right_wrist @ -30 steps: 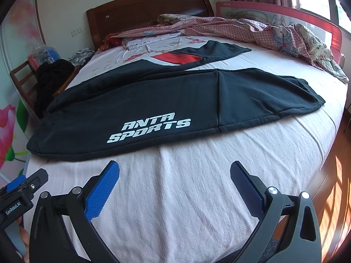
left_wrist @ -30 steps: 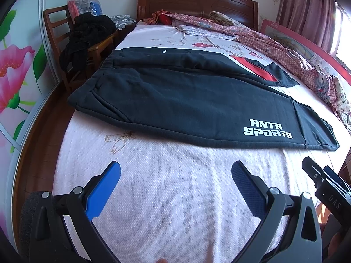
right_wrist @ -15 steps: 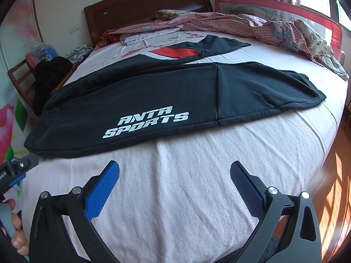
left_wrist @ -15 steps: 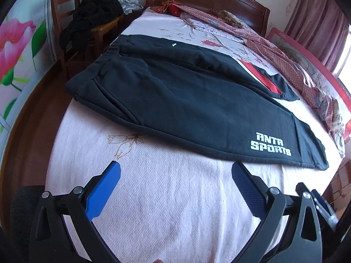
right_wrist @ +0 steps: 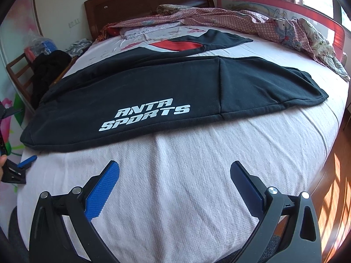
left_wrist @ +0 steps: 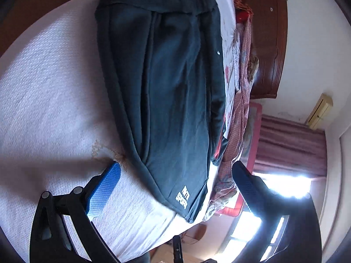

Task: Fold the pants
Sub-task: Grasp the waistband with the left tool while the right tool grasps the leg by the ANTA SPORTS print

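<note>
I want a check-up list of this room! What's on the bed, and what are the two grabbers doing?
Surface: bed sheet, pale pink and textured, with a brownish mark near the left grabber in the left wrist view.
Job's things: pants, dark, spread flat, legs apart, not yet folded; white ANTA SPORTS print on the near leg.
Clutter: checked blanket bunched along the far side; dark clothes heaped on a wooden chair.
Grippers: left gripper open, over the near pant edge, view rolled sideways; right gripper open, above bare sheet, holding nothing.
Cables: nothing seen.
Surroundings: wooden headboard, curtains, bright window.
</note>
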Demonstrator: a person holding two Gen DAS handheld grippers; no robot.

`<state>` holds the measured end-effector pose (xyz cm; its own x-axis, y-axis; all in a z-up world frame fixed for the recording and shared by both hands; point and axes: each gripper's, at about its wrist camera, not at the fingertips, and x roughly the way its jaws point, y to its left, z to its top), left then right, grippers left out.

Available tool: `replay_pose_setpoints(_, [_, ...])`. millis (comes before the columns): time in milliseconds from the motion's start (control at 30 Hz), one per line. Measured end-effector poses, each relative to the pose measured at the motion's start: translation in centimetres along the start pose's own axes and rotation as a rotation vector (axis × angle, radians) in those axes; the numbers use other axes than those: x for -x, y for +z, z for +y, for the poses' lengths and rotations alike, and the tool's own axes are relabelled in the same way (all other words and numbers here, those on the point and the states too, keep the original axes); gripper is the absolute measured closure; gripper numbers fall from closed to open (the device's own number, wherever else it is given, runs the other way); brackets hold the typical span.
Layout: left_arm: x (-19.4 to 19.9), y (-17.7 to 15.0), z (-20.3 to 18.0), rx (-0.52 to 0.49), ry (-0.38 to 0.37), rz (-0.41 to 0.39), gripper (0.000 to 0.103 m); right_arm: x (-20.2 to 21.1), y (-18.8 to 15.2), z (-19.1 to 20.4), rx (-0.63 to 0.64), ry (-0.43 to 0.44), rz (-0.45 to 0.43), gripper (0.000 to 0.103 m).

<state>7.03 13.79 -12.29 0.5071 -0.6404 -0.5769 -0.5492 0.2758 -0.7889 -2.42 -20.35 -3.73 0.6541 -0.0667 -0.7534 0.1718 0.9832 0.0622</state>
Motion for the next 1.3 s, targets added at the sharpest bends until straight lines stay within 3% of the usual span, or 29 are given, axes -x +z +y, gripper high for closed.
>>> replay_pose_setpoints(67, [-1.1,-0.7,0.4,0.044,-0.017,0.004,0.002,0.0,0.0,0.0,0.000,-0.002,0.000,0.003])
replay_pose_setpoints(233, [-5.0,-3.2,0.8,0.027,-0.033,-0.012,0.002,-0.2,0.0,0.1,0.003,0.001,0.009,0.003])
replay_pose_setpoints(267, [-5.3,-3.5,-0.6,0.045,-0.029,-0.008,0.002,-0.2,-0.1,0.1,0.006,0.001,0.009,0.003])
replay_pose_setpoints(333, [-4.6,-0.6,-2.9,0.054,-0.081,-0.006,0.002,-0.1,-0.1,0.0,0.004,0.002,0.007,0.003])
replay_pose_setpoints(500, [-4.5,2.5,-5.1,0.059,-0.129,-0.028,0.002,-0.2,-0.1,0.1,0.004,0.003,0.015,0.003])
replay_pose_setpoints(667, [-4.2,3.2,-6.1,0.056,-0.140,-0.017,0.004,-0.3,-0.2,-0.1,-0.024,0.028,0.028,0.003])
replay_pose_setpoints(700, [-3.4,3.6,-5.8,0.039,-0.130,-0.018,0.026,-0.3,-0.2,-0.2,-0.037,0.040,0.031,0.003])
replay_pose_setpoints(733, [-3.5,3.7,-5.7,0.028,-0.090,-0.009,0.070,-0.4,-0.1,-0.4,-0.054,0.054,0.037,0.003])
replay_pose_setpoints(767, [-3.3,4.0,-4.8,0.023,-0.048,0.011,0.087,-0.4,0.0,-0.7,-0.081,0.076,0.044,0.003])
replay_pose_setpoints(833, [-3.1,4.3,-4.2,0.020,-0.048,0.013,0.093,-0.7,0.2,-1.3,-0.147,0.129,0.067,0.003])
replay_pose_setpoints(900, [-2.6,3.9,-4.4,-0.013,-0.041,-0.003,0.094,-1.2,0.4,-2.0,-0.228,0.215,0.103,0.003])
replay_pose_setpoints(1067, [-0.1,2.1,-7.0,-0.085,-0.130,-0.031,0.095,-3.0,0.7,-3.4,-0.534,0.466,0.220,0.003])
replay_pose_setpoints(1167, [1.0,1.1,-8.4,-0.106,-0.182,-0.030,0.095,-4.5,0.9,-3.1,-0.703,0.686,0.261,0.003])
replay_pose_setpoints(1300, [1.9,0.4,-10.0,-0.124,-0.220,-0.023,0.095,-7.0,0.8,-1.6,-0.866,0.849,0.349,0.003])
